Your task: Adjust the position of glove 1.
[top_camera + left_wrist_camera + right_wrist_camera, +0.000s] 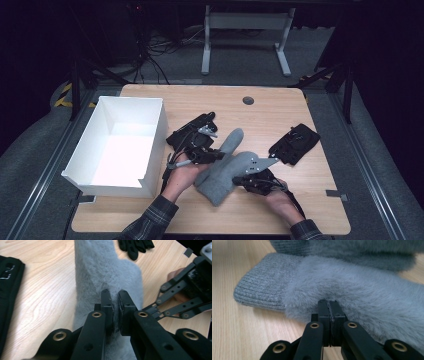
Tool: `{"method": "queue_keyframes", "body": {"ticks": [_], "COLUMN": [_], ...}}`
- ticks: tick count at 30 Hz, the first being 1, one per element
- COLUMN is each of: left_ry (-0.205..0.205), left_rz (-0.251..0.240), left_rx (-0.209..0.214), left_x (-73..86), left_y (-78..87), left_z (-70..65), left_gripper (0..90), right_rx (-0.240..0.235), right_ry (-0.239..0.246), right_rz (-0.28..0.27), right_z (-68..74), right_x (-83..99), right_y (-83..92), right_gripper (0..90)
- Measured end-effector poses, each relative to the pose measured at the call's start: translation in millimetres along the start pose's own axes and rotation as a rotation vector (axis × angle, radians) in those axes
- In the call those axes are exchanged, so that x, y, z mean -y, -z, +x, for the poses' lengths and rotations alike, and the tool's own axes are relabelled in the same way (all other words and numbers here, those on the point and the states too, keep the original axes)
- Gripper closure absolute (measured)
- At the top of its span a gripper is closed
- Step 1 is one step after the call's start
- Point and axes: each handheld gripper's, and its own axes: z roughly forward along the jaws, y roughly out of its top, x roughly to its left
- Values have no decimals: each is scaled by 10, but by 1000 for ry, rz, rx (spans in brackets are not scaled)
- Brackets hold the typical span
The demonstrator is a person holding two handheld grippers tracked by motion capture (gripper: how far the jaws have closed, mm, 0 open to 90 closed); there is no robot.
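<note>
On the counter [300,210] lies a fuzzy grey mitten [227,167]; left gripper [115,305] and right gripper [331,310] each have jaws pinching mere fluff, so either grip may slip when lifted.

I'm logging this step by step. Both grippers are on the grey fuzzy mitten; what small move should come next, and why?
Probably lift it together toward the white box: the left gripper and right gripper both pinch the grey mitten, which rests on the table beside that open box.
</note>
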Motion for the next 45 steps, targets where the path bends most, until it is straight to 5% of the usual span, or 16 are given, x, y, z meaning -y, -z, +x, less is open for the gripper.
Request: {"method": "queue_keyframes", "body": {"ticks": [8, 12, 19, 22, 30, 40, 45], "left_ry": [-31, -31, -34, -33, 50, 106, 123], "left_rz": [34, 4, -46, -53, -7, 50, 108], "left_rx": [53, 120, 75, 17, -115, -134, -94], "left_x": [-12, -33, -36, 23, 293, 501, 575], "left_y": [-166, -151, 40, 152, 174, 88, -20], "left_z": [-158, -196, -139, -47, 248, 376, 403], "left_gripper": [828, 819, 837, 885, 898, 898, 898], "right_rx": [-4, -1, 6, -4, -76, -149, -151], "right_ry": [-2, 3, 1, -5, 27, 68, 61], "right_rz": [-4, -3, -13, -25, -75, -64, -50], "right_z": [-15, -16, -3, 17, 230, 442, 472], "right_x": [-9, -5, 12, 21, -117, -319, -375], "right_y": [-27, -15, 73, 118, 141, -144, -261], "right_gripper": [900, 900, 900, 900, 900, 900, 900]}}
